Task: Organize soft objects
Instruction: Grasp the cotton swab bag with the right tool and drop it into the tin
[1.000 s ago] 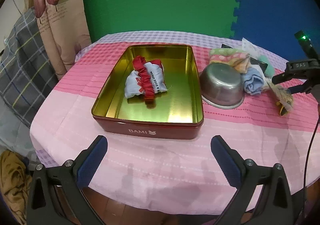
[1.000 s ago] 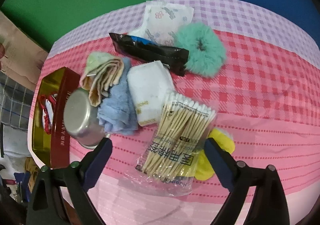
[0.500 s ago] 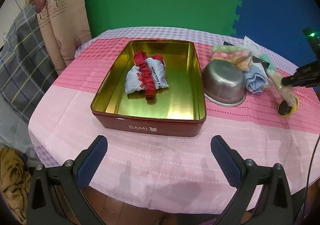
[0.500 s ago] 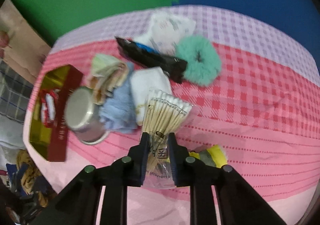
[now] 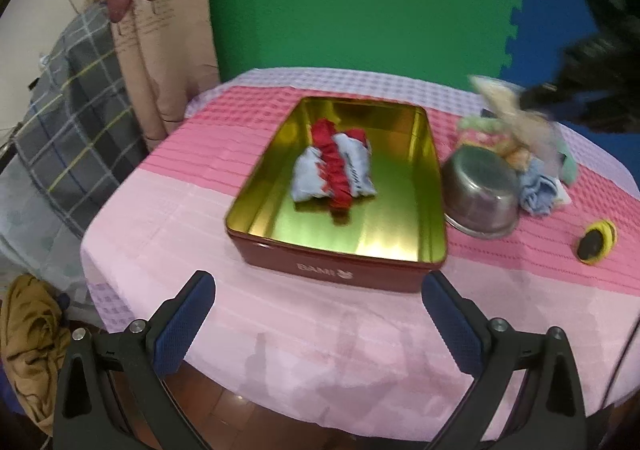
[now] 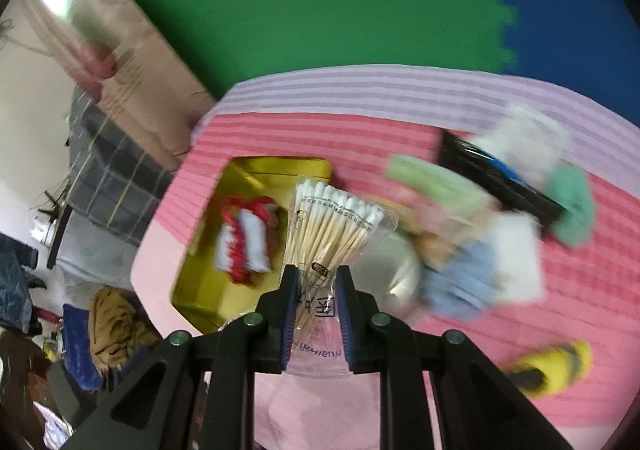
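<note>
My right gripper is shut on a clear bag of cotton swabs and holds it in the air above the table, over the steel bowl and the tin's right side; the bag shows blurred in the left wrist view. A red tin with a gold inside holds a red and white cloth bundle. My left gripper is open and empty at the table's near edge, in front of the tin.
An upturned steel bowl sits right of the tin. Behind it lie folded cloths, a blue cloth, a white pad, a black packet and a teal scrunchie. A yellow and black item lies alone at the right.
My right gripper has lifted the cotton swab bag off the table and swung it left toward the tin. The left gripper has drawn back and up a little.
</note>
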Tool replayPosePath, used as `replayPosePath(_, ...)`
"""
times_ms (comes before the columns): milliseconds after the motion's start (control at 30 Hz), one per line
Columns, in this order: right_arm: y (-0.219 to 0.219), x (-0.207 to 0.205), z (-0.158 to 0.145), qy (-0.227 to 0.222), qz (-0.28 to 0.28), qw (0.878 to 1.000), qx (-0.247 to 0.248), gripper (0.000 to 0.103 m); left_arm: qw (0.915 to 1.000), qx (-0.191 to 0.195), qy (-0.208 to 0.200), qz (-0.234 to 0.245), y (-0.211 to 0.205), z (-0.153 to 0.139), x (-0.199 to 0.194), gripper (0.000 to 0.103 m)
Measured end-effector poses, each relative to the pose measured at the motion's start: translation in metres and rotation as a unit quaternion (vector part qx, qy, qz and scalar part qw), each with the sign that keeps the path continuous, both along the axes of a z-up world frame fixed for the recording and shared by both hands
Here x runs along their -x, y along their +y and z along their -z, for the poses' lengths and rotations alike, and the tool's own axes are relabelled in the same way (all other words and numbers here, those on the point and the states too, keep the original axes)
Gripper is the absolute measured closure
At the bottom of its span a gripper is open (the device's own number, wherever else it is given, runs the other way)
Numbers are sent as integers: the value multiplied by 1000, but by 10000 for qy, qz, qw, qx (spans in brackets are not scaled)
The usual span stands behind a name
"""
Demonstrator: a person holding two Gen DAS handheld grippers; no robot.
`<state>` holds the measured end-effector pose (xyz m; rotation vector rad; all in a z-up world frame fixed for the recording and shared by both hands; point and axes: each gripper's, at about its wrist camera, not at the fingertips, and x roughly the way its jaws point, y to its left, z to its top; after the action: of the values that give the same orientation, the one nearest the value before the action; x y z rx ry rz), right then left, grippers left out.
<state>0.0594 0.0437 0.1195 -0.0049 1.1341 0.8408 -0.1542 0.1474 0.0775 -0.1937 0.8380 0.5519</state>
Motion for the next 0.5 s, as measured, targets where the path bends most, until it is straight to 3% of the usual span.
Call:
replayPosePath(167,76,-11,13,16,-317,9995,85,84,9993,-248,-45,-263,8,-5,4,0)
replayPosePath(300,126,-24,37,-146,-487,9972,551,84,9984,-387,-69,-409,13,-9,6,0)
replayPosePath(500,161,-28,68,-264,-589,9921,1073,84,9988,-229,-53,-423,23,-7,6,0)
